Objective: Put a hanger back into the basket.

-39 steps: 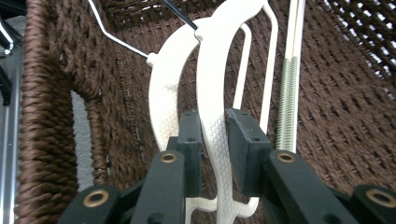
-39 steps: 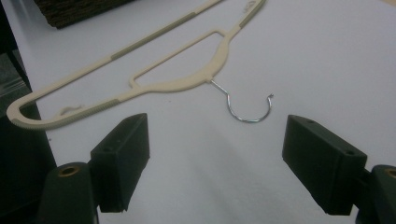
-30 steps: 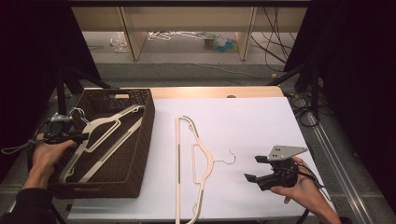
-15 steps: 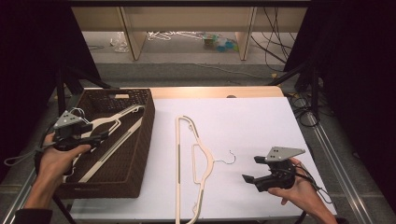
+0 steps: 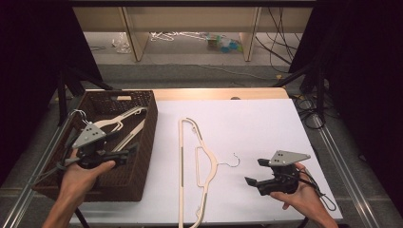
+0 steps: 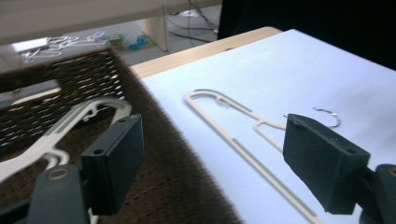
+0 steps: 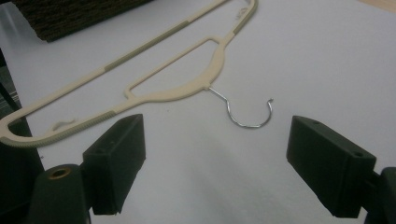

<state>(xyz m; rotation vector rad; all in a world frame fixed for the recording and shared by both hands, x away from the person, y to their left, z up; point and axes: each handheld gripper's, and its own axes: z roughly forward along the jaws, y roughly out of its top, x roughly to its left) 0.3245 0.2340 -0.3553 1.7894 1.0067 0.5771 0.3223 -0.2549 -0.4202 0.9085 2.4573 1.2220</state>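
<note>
Standing apart now, the jaws of the left gripper [image 5: 128, 153] have just been opening, and nothing lies between them; they are at their widest.

Landmark: the brown wicker basket [image 5: 148, 124] at the left of the white table [image 5: 266, 123].

- Left gripper: a second ago it was low over the basket's left side, at the hangers inside. It has since lifted and drawn back toward the basket's near right corner, jaws pointing out over the rim toward the table. In the left gripper view the black pads [image 6: 116, 161] frame the basket's rim and the table beyond, with empty air between them.
- Hangers in the basket [image 5: 124, 124]: cream, lying slantwise on the basket floor, free of the gripper. They lie as they did a second ago.
- Hanger on the table [image 5: 202, 166]: cream, flat, just to the right of the basket, its long bar running parallel to the basket's right wall. Unmoved across the three high views.
- Wire hook [image 7: 247, 114]: on the side of that hanger away from the basket, curling open toward the right gripper.
- Right gripper [image 5: 254, 172]: farther right of the basket, beyond the hook, resting in place with jaws wide and empty; the hook sits ahead of them, apart from both pads.

Judgement: one hanger looks freshly let go into the basket, so that delivery reads as finished. The table hanger is the remaining item, and the left gripper's turn toward it suggests it is next to be collected.
</note>
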